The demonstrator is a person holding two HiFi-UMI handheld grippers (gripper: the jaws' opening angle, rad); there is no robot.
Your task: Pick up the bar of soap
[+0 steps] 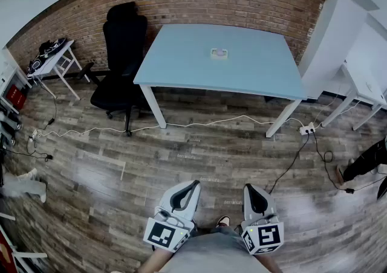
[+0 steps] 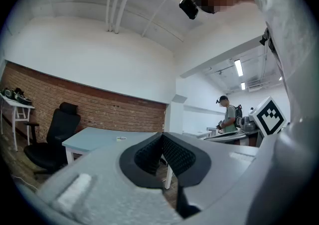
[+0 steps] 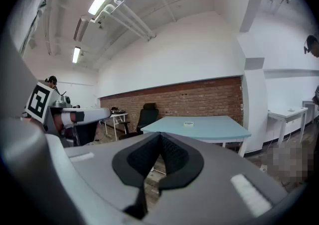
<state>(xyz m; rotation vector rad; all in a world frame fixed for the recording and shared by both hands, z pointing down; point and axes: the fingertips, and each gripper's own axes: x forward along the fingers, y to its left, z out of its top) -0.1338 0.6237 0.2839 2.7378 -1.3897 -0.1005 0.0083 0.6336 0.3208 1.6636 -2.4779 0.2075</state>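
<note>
Pale-blue surface (image 1: 181,63) holds the bar of soap (image 1: 219,54) well ahead, roughly centred between left hand-held gripper (image 1: 191,186) and right hand-held gripper (image 1: 253,189). Both have jaws together, empty.

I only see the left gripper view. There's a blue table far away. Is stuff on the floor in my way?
Observer: Yes, in the head view a white cable lies across the floor in front of the table.
Operator: Is the other gripper holding anything?
Observer: No, the right gripper is shut with nothing between its jaws.
Operator: Is the soap alone up there?
Observer: Yes, the bar of soap is the only thing on the tabletop.
</note>
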